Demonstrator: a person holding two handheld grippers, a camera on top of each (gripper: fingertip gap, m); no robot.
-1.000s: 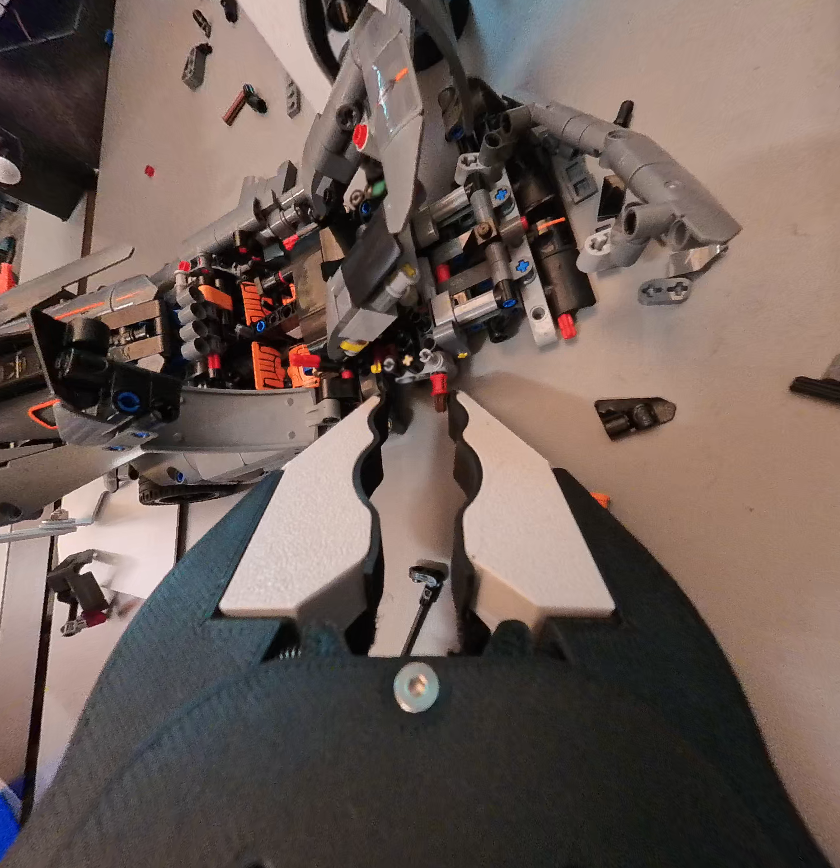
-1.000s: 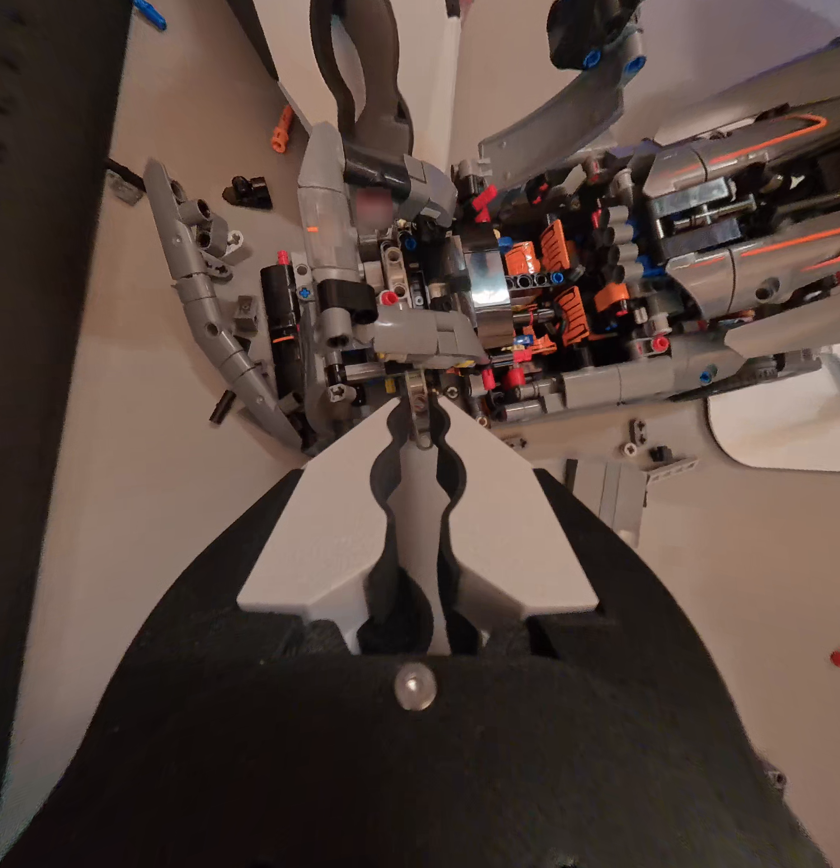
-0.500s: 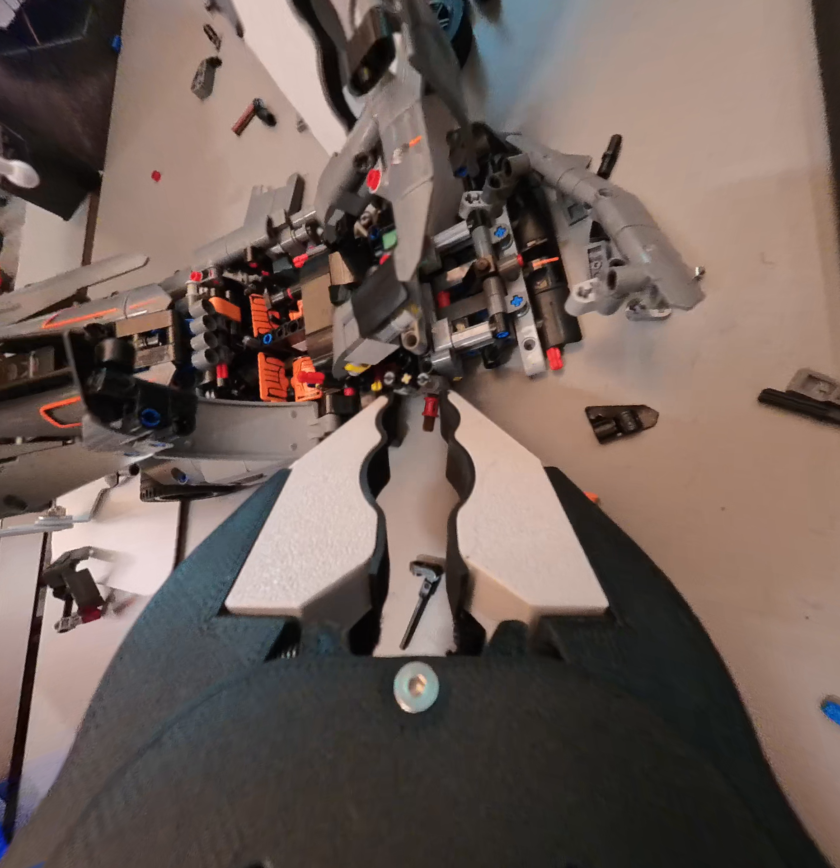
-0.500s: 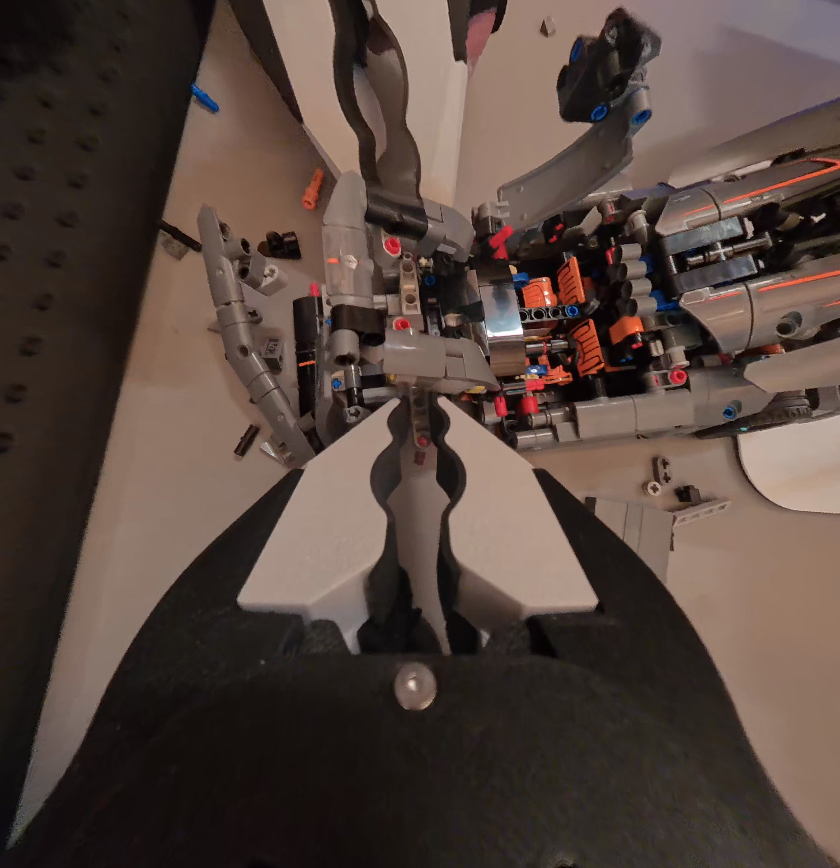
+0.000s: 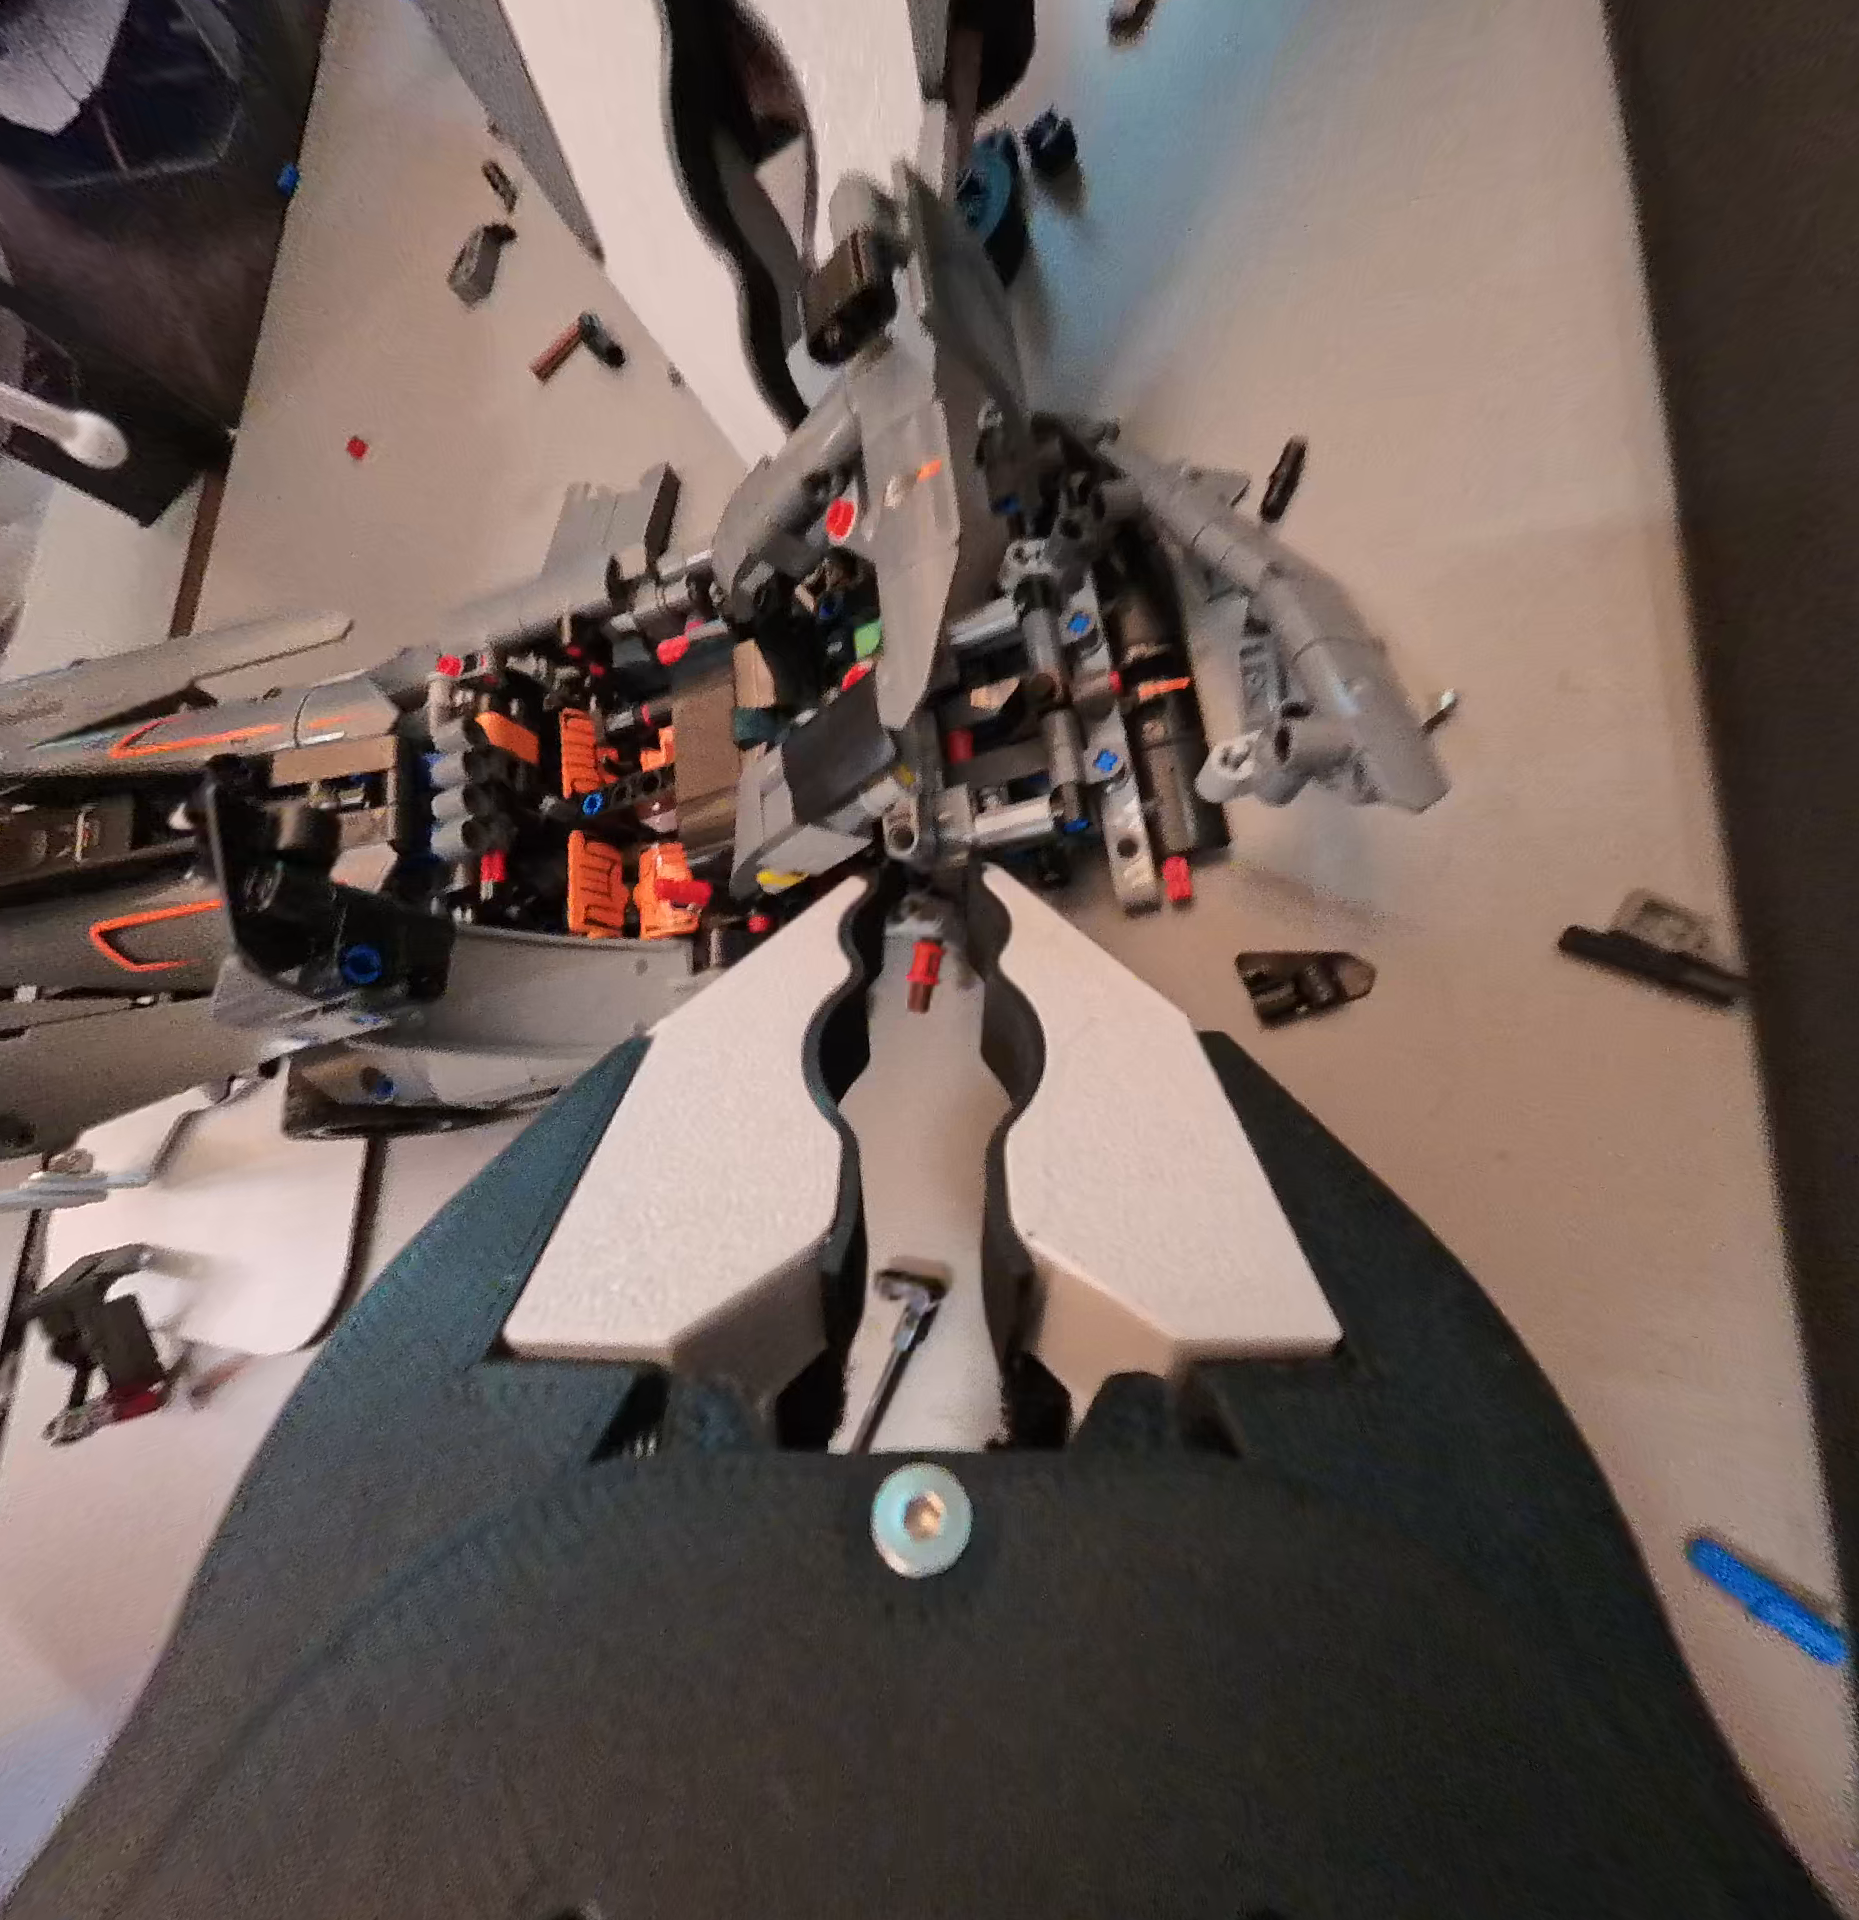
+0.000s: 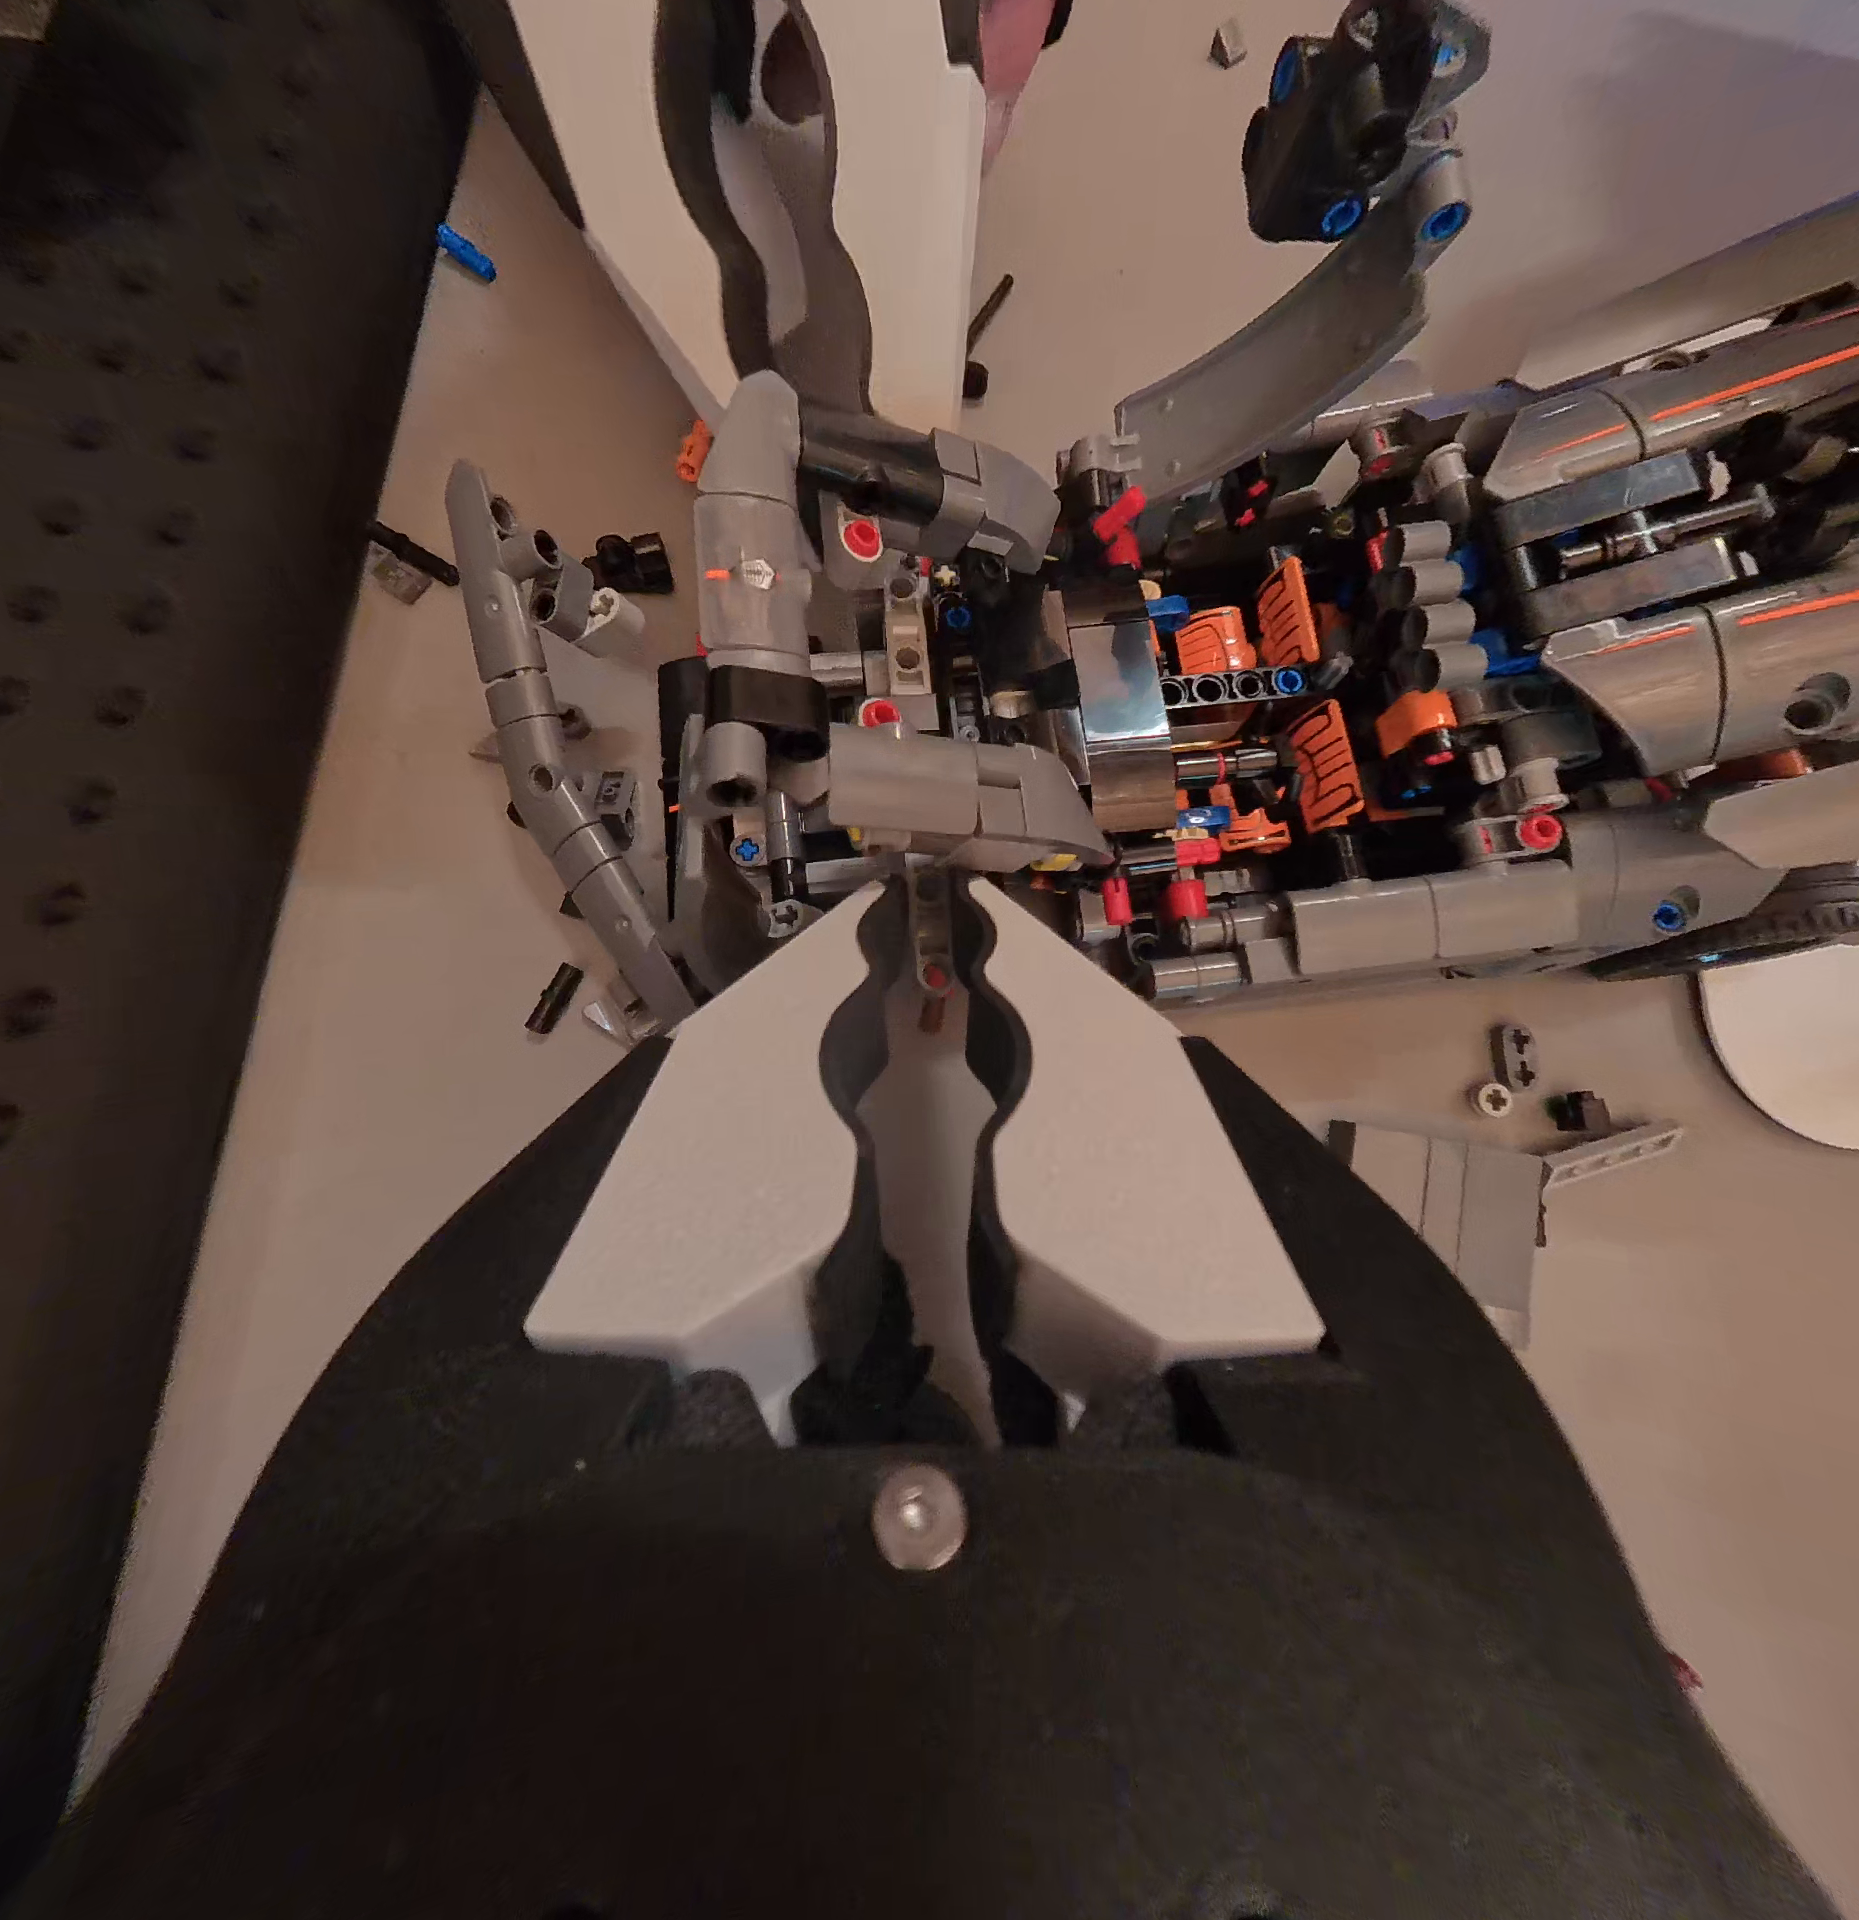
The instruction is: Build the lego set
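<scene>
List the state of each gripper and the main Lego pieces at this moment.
left gripper: shut on a small grey piece with a red pin
right gripper: shut on a grey liftarm
Lego car model: partly built, inner parts exposed
curved grey panel assembly: on the table beside the model

The left gripper (image 5: 923, 914) reaches forward with its pale jaws drawn close, a narrow gap left between the tips. The right gripper (image 6: 930, 914) points ahead likewise, its jaws nearly together, a slim gap between them
</scene>
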